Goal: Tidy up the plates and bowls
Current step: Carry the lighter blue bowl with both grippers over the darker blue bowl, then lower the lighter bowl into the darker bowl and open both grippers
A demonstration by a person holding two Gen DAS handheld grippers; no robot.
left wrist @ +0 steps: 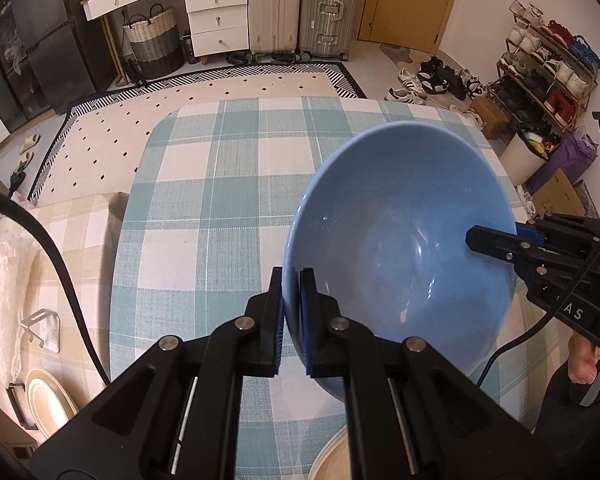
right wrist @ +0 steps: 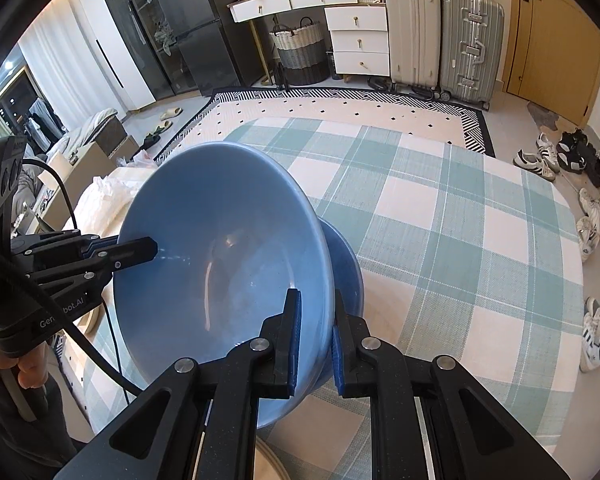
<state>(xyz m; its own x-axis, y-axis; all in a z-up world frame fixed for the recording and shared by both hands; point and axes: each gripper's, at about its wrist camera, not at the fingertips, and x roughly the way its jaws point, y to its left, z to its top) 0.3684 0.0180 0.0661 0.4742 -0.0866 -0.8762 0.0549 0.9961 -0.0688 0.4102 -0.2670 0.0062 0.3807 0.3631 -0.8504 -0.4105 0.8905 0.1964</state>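
Bowl (left wrist: 400, 232) clamped by left hand-held gripper (left wrist: 291, 280) and right hand-held gripper (right wrist: 315, 308); underside hidden; cream plate (left wrist: 328, 460) cut off.

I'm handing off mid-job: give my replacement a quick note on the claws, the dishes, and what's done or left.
Left claw: shut on the near rim of the glossy blue ceramic bowl.
Right claw: shut on the opposite rim of the same bowl.
The bowl hangs tilted above the teal-and-white checked tablecloth.
A cream plate sits at the table's left; another cream rim shows under the claws.
Done: bowl gripped.
Left: set it down, then sort the plates.
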